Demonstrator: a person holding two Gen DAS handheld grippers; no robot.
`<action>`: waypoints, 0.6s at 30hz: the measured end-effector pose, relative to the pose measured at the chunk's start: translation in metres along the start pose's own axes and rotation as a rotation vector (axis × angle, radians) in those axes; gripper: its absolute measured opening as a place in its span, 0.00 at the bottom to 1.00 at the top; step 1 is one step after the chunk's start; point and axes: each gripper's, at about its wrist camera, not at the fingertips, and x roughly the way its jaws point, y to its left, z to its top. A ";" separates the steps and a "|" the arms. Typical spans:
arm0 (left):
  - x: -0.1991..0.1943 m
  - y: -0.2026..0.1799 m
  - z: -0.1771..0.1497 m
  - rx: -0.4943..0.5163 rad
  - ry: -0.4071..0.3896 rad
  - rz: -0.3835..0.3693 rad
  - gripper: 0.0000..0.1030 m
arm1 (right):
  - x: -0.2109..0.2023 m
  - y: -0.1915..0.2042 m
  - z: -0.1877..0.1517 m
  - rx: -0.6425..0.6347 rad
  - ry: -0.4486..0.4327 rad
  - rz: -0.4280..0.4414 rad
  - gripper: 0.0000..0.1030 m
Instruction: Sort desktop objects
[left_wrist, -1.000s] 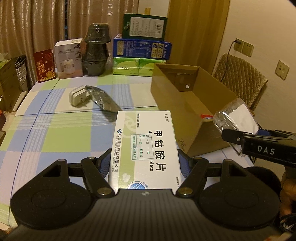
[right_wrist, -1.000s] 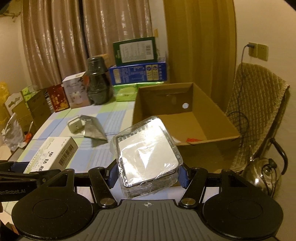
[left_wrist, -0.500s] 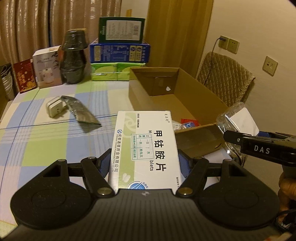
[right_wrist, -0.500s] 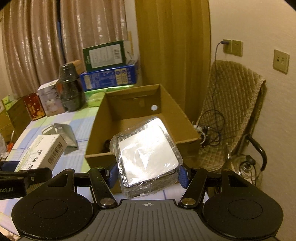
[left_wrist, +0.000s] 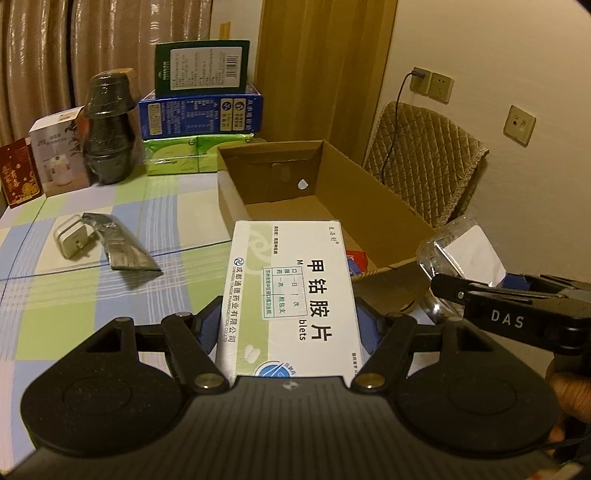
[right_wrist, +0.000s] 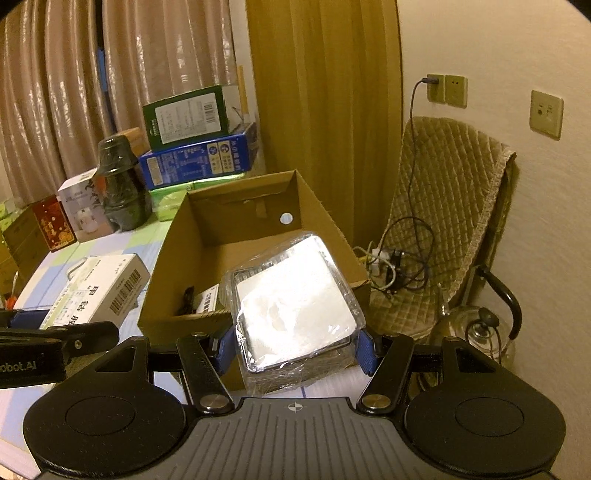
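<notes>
Two claws in view, each clamped on one thing. Left claw (left_wrist: 291, 332): pressed against both long sides of one white medicine box (left_wrist: 291, 295), held above the table (left_wrist: 74, 302) with its far end reaching over the near left corner of the cardboard box (left_wrist: 388, 206). Right claw (right_wrist: 295, 339): gripping one square pack wrapped in clear film (right_wrist: 291, 299), raised over the near right wall of the cardboard box.

One cardboard box, open at the top, standing along the table's right edge. Inside it: something red and blue by the near wall in the left view, a dark thing and a white label in the right view, both too hidden to name; far half of the floor bare.

Loose on the table, to the left of the box: one white charger (left_wrist: 72, 236) and one grey foil pouch (left_wrist: 122, 251), touching each other. Wide bare stretch of checked cloth between these and the left claw.

Along the far edge, packed close: one red box (left_wrist: 16, 173), one white carton (left_wrist: 55, 151), one dark wrapped stack of pots (left_wrist: 109, 129), two green packs (left_wrist: 195, 155) side by side, one blue box (left_wrist: 201, 114) on them, one green box (left_wrist: 201, 68) on top.

Beyond the right edge: one padded chair (right_wrist: 447, 221) with tangled cables on its seat, one glass kettle (right_wrist: 480, 325) beside it, close by the right claw. Three wall sockets, one with a plug in it.
</notes>
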 end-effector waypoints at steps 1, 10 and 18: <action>0.002 -0.001 0.001 0.002 0.001 -0.001 0.65 | 0.001 0.000 0.002 -0.002 -0.003 0.001 0.58; 0.016 -0.012 0.018 0.014 -0.006 -0.010 0.65 | 0.010 -0.003 0.019 -0.023 -0.027 0.000 0.58; 0.032 -0.020 0.036 0.006 -0.013 -0.018 0.65 | 0.021 -0.004 0.036 -0.053 -0.041 0.007 0.58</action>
